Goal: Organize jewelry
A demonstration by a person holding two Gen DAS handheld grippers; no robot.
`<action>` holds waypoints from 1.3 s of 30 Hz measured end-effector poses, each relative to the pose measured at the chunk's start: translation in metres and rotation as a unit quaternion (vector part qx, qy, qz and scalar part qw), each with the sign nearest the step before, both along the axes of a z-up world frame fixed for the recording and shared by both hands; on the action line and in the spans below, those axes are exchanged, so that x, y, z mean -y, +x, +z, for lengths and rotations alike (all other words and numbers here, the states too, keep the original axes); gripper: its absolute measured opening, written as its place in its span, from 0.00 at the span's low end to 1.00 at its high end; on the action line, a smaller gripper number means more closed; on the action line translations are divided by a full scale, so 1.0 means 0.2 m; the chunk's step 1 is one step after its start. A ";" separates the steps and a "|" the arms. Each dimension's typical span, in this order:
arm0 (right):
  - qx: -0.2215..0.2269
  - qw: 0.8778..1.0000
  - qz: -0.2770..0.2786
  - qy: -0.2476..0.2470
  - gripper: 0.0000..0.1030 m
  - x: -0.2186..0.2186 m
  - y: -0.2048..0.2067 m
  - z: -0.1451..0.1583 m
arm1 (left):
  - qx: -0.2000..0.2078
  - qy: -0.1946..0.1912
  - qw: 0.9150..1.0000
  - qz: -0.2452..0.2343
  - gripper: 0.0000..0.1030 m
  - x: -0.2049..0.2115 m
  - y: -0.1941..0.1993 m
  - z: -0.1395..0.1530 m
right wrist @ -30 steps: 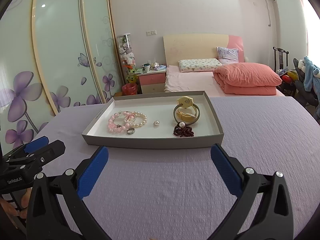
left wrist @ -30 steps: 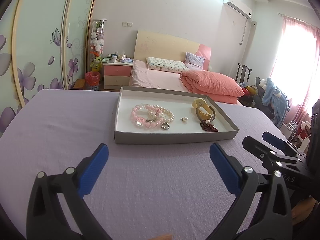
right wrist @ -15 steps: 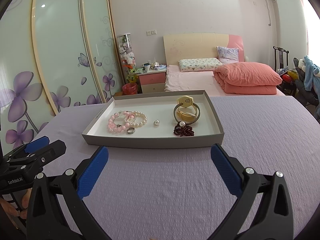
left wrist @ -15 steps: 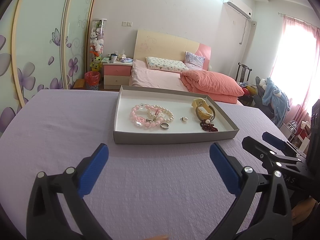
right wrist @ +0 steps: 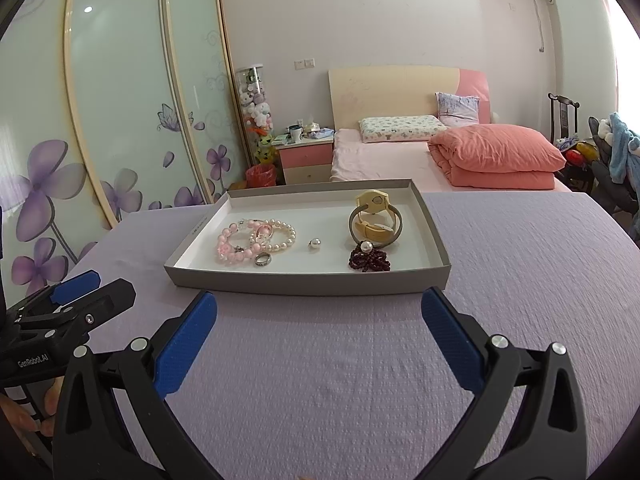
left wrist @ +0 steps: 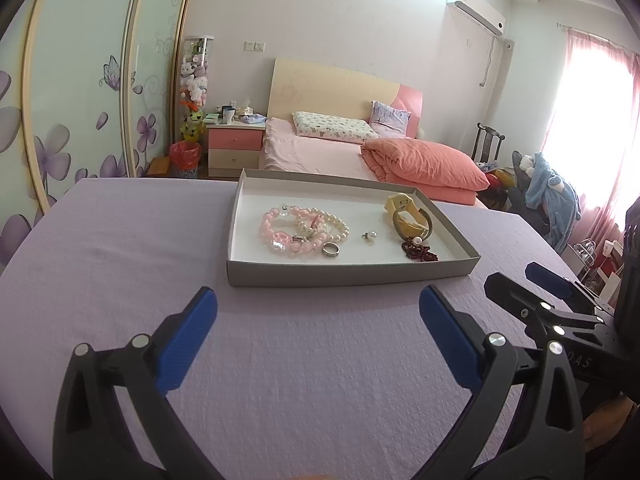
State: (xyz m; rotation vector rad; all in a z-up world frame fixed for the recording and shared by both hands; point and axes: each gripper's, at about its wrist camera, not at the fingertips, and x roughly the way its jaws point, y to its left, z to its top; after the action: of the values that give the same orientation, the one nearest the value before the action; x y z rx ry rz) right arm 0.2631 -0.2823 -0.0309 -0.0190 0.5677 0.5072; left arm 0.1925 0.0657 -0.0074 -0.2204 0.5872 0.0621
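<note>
A lilac, finely textured cloth (right wrist: 360,380) covers the bench. On it sits a grey tray (right wrist: 304,282) with a white inside. In the tray lie a pink bead bracelet (right wrist: 230,246), a white pearl bracelet (right wrist: 286,236), a silver ring (right wrist: 263,259), a cream-yellow watch (right wrist: 374,220) and dark red beads (right wrist: 368,261). Both claws, left (left wrist: 318,330) and right (right wrist: 319,330), are black with blue pads.

Left tool (left wrist: 318,322), right tool (right wrist: 319,320): black frames, blue pads, silver screws.
</note>
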 end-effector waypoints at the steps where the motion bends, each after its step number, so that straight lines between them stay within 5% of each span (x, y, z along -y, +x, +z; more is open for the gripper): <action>1: 0.000 1.000 0.000 0.000 0.99 0.00 0.00 0.00 | 0.000 0.000 1.000 0.000 0.98 0.00 0.00 0.00; 39: -0.001 1.000 0.000 0.001 0.99 0.01 0.01 0.00 | -0.004 0.002 1.000 0.000 0.98 0.01 0.01 -0.02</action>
State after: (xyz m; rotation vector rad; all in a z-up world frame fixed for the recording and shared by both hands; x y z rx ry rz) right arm 0.2646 -0.2835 -0.0302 -0.0168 0.5693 0.5079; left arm 0.1948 0.0635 -0.0116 -0.2171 0.5954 0.0644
